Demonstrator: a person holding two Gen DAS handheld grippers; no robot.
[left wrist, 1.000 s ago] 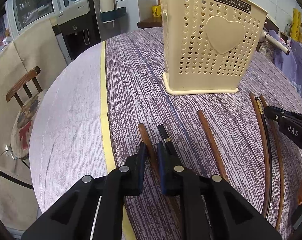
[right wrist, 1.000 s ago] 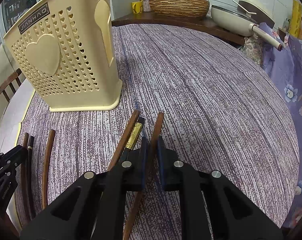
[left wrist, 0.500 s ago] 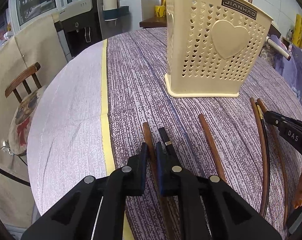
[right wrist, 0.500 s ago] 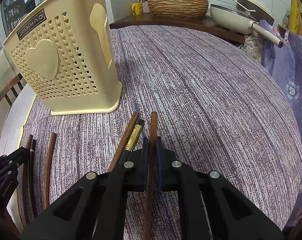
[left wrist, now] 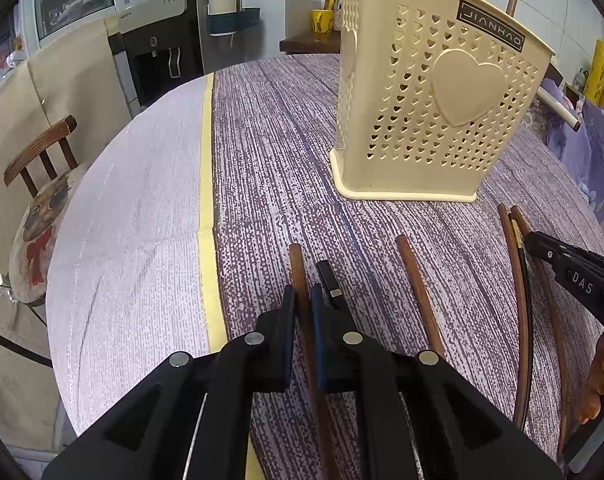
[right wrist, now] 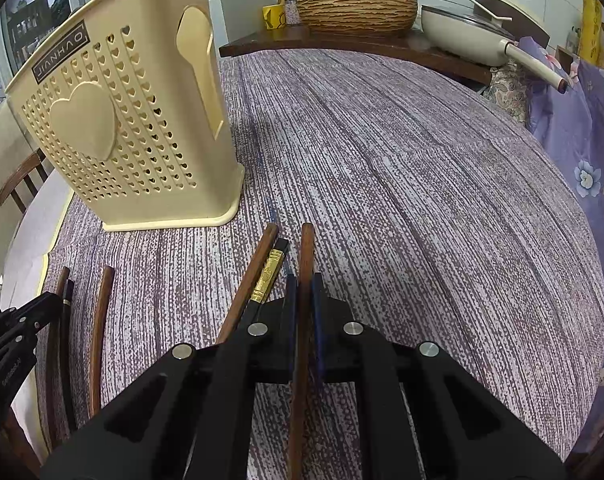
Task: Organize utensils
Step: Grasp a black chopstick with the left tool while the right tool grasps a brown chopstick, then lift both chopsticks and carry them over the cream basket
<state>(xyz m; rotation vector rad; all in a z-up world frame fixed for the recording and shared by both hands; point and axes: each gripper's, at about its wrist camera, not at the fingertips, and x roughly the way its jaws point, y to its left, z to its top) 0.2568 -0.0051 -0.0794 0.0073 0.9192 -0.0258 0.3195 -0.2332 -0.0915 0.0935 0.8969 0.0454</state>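
Observation:
A cream perforated utensil holder [left wrist: 433, 116] stands upright on the purple tablecloth; it also shows in the right wrist view [right wrist: 126, 132]. My left gripper [left wrist: 300, 300] is shut on a brown chopstick [left wrist: 296, 264] just above the cloth. A black chopstick [left wrist: 327, 278] lies beside it and another brown chopstick [left wrist: 415, 284] to its right. My right gripper [right wrist: 303, 286] is shut on a brown chopstick [right wrist: 306, 248]. A brown chopstick [right wrist: 254, 272] and a black, gold-banded chopstick [right wrist: 270, 272] lie to its left.
A wooden chair [left wrist: 38, 200] with a cushion stands left of the round table. A water dispenser [left wrist: 158, 52] is behind. A woven basket [right wrist: 355, 12], a pan [right wrist: 473, 36] and a yellow mug [right wrist: 274, 16] sit on the back counter. Floral fabric [right wrist: 581, 152] is on the right.
Both grippers closed on their brown chopsticks and drew back slightly. The right chopstick swung straight in line with the fingers. The holder has not moved.

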